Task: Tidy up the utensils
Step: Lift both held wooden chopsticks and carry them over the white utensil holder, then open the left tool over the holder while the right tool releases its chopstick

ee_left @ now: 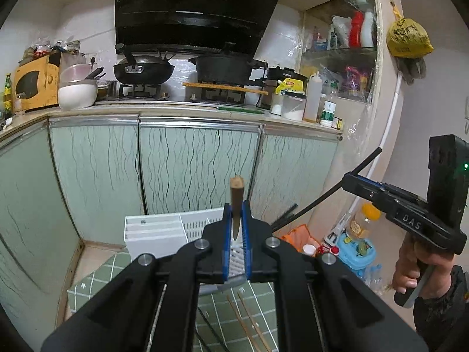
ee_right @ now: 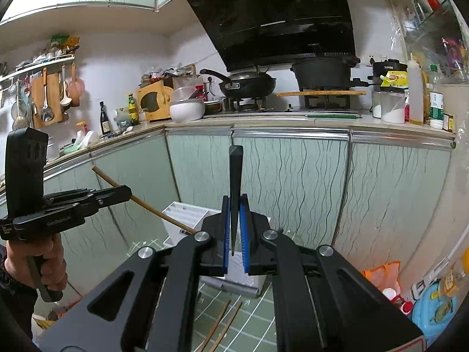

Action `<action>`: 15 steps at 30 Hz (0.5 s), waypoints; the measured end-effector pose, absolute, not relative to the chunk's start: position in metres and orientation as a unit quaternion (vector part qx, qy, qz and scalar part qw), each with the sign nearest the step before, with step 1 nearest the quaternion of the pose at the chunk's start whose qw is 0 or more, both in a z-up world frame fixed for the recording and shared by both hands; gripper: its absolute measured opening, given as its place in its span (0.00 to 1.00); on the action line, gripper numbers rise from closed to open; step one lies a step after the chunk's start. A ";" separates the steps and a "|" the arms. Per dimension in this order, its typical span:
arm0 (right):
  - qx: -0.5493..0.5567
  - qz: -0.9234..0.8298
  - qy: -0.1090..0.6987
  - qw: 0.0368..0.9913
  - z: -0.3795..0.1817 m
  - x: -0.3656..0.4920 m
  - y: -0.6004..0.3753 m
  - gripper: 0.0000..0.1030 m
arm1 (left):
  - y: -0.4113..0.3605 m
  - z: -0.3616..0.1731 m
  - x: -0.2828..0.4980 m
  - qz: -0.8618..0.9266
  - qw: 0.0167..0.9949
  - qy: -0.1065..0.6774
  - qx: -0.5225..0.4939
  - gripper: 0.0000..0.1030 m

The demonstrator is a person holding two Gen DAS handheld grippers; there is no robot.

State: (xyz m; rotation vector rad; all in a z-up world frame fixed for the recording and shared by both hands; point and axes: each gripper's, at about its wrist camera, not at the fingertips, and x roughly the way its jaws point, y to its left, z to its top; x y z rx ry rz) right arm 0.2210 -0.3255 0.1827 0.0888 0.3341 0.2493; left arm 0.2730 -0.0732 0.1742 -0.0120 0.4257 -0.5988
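Above the white plastic utensil rack (ee_left: 164, 231), the left gripper (ee_left: 236, 220) pinches a brown wooden chopstick (ee_left: 236, 199); the right gripper (ee_right: 235, 223) pinches a black chopstick (ee_right: 235, 182).

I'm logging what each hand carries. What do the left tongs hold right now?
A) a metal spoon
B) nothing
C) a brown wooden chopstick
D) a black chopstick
C: the left tongs are shut on a brown wooden chopstick; the black chopstick sits in the right tongs.
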 end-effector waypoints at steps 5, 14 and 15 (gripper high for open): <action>0.054 0.120 0.168 0.977 0.177 0.249 -0.334 0.06 | -0.081 0.171 0.299 -0.293 0.932 0.215 -0.010 0.08; 0.076 0.125 0.188 0.971 0.145 0.289 -0.342 0.06 | -0.103 0.144 0.340 -0.305 0.920 0.247 -0.016 0.08; 0.078 0.126 0.190 0.971 0.142 0.292 -0.342 0.06 | -0.106 0.141 0.343 -0.306 0.918 0.251 -0.015 0.08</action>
